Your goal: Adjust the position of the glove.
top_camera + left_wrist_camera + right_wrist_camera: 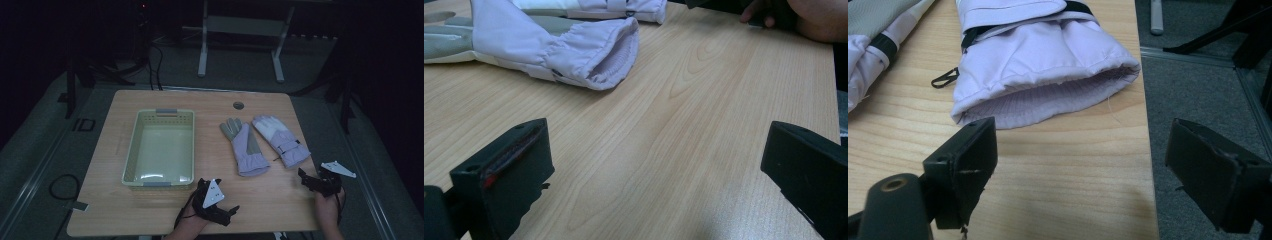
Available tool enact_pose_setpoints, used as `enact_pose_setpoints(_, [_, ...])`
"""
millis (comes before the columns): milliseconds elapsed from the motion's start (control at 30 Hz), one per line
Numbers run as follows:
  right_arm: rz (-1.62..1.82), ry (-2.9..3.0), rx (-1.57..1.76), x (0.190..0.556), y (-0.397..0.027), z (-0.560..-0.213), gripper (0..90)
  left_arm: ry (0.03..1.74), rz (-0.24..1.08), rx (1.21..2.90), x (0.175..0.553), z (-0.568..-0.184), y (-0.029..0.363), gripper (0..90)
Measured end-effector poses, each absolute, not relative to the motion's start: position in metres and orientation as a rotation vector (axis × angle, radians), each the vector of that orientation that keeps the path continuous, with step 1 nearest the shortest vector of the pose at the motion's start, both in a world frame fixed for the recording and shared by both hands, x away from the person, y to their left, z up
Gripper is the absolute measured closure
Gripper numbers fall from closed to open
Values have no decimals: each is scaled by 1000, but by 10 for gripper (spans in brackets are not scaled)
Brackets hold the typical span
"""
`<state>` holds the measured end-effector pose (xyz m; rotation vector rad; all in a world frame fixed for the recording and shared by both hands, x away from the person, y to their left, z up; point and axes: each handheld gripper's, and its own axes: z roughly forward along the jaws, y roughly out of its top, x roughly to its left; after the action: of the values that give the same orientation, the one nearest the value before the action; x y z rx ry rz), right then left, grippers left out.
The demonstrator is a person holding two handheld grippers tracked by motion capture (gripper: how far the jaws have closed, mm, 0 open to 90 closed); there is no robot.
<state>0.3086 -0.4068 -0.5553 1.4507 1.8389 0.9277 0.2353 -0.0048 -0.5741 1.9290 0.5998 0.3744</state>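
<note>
So I've got a tool in each hand, both parked near my edge of the wooden surface (260,200), nothing picked up yet. Left tool (231,214) sits just in front of the basket's near rim, jaws spread wide with only bare wood between them. Right tool (302,178) is over by the right edge, jaws also released and empty, lined up on the cuff of the right-hand glove (1043,70), which sits just past the jaw tips without touching them.

A bit farther out are the two lilac ski gloves, lying flat side by side, cuffs toward me. The left-hand glove (245,147) is palm up with the grey grip patch showing, the other one has the strap across its back. They're near each other, maybe just touching at the middle, hard to say.

Left of the gloves is the pale green plastic basket (131,150), nothing in it.

My read: this is the approach step, before the first grab. Next move is to nudge the right tool forward so one jaw slides under the open cuff, pinch the fabric, then carry it over to the basket.
</note>
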Motion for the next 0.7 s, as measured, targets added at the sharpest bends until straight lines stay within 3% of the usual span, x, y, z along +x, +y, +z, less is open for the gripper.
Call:
enact_pose_setpoints(300, [927, 1861, 1472, 306, -404, -553, 134, 602, 375, 1930, 235, -574, -5, 4])
enact_pose_setpoints(700, [970, 1877, 1408, 308, -395, -512, 116, 602, 367, 1929, 236, -574, -4, 4])
